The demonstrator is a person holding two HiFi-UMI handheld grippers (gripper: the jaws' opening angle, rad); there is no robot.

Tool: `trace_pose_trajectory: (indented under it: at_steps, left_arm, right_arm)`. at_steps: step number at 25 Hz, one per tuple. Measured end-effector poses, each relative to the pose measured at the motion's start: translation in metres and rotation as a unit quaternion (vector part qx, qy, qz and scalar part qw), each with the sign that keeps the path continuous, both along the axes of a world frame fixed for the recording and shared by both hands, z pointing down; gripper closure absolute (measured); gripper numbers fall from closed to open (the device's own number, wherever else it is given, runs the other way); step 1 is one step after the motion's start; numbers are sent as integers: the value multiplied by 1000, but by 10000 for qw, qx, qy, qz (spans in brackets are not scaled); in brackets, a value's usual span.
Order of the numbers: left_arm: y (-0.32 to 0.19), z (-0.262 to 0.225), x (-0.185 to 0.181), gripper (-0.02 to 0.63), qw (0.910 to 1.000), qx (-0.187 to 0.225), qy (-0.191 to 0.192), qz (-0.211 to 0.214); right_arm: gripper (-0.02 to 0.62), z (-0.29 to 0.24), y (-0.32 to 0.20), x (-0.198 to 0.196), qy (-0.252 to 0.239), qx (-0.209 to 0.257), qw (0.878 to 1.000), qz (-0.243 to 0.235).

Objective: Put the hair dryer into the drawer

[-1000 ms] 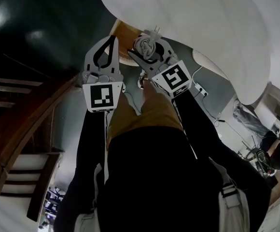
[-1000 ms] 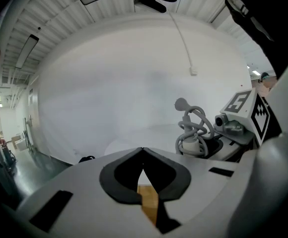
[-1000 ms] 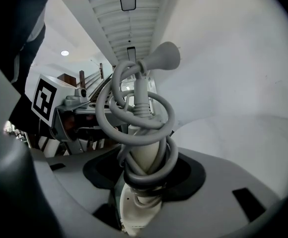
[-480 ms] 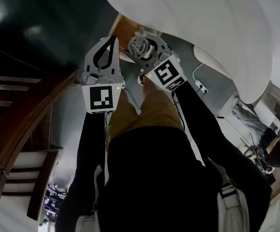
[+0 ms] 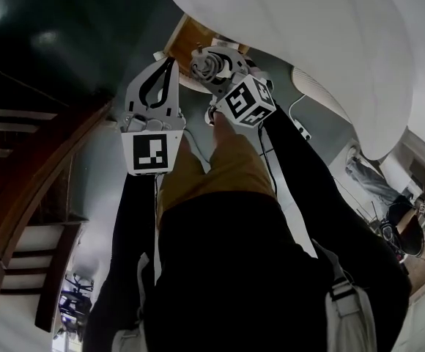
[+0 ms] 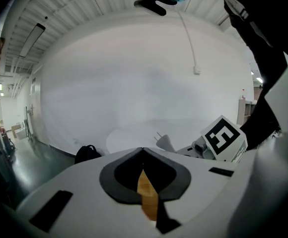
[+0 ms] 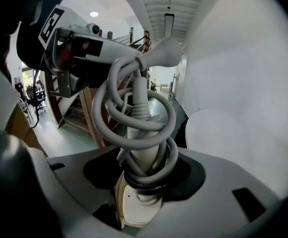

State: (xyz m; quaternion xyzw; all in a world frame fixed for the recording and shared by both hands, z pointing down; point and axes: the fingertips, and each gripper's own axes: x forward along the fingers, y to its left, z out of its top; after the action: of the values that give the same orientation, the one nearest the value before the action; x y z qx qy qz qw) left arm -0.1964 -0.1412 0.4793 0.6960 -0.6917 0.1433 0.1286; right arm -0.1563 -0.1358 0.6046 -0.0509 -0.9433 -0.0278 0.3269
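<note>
Right gripper (image 5: 214,59): its jaws were clamped on the handle of the hair dryer (image 5: 208,66); in the right gripper view the grey pads of the right gripper (image 7: 143,168) pressed against the handle from both sides.
Hair dryer (image 7: 134,135): pale body, held up in the air in front of the person, with its handle standing out beyond the jaws.
Cord (image 7: 104,103): grey, wound in several loops round the handle, the loops reaching down to the jaws.
Plug (image 7: 166,51): stuck out at the far end of the coil.
Left gripper (image 5: 171,61): jaws together, the tips meeting, with nothing between them; the left gripper view showed the same closed tips of the left gripper (image 6: 143,149).
Grippers together: side by side and close, the left one just beside the hair dryer, not touching it.
Marker cubes: one (image 5: 152,151) on the left gripper faced the head camera; the one (image 5: 245,101) on the right gripper was tilted.
Wooden panel (image 5: 189,41): tan, just beyond both grippers under the edge of the white surface (image 5: 308,42); whether it was the drawer could not be told.
Person: tan trouser leg (image 5: 223,163) below the grippers, dark sleeves behind them.
Stairs (image 5: 22,196): dark wood, well to the left.
</note>
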Motion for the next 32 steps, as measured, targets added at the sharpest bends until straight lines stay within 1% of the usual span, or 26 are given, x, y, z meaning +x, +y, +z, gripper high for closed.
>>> trace_pose_trajectory:
  at_steps: [8,14,17,22,27,32]
  left_arm:
    - [9,6,-12,591,9999,-95,32,-79]
    - [17,14,-21,591,9996,-146,160,-206]
    - [23,18,-26,591,9995,-210,133,-184]
    - [29,26,-32,591,9992,-331,150,-182]
    - [34,32,-38,592,9989,-378,199,-211]
    - [35,38,-41,591,9985,-483,200,-176]
  right_arm:
    - [364,42,-8,0,669,457,9965,-218]
    - [364,73,-9,-3,1047,518,9929,-208]
    - [364,93,-7,-5,1287,547,9899,-228]
    - [364,121,-13,-5,1698,638,9833,-120]
    - [360,140,-14,-7,1952,562,9791,-121]
    - [357,153,-12,-15,2077,305,9777,-48]
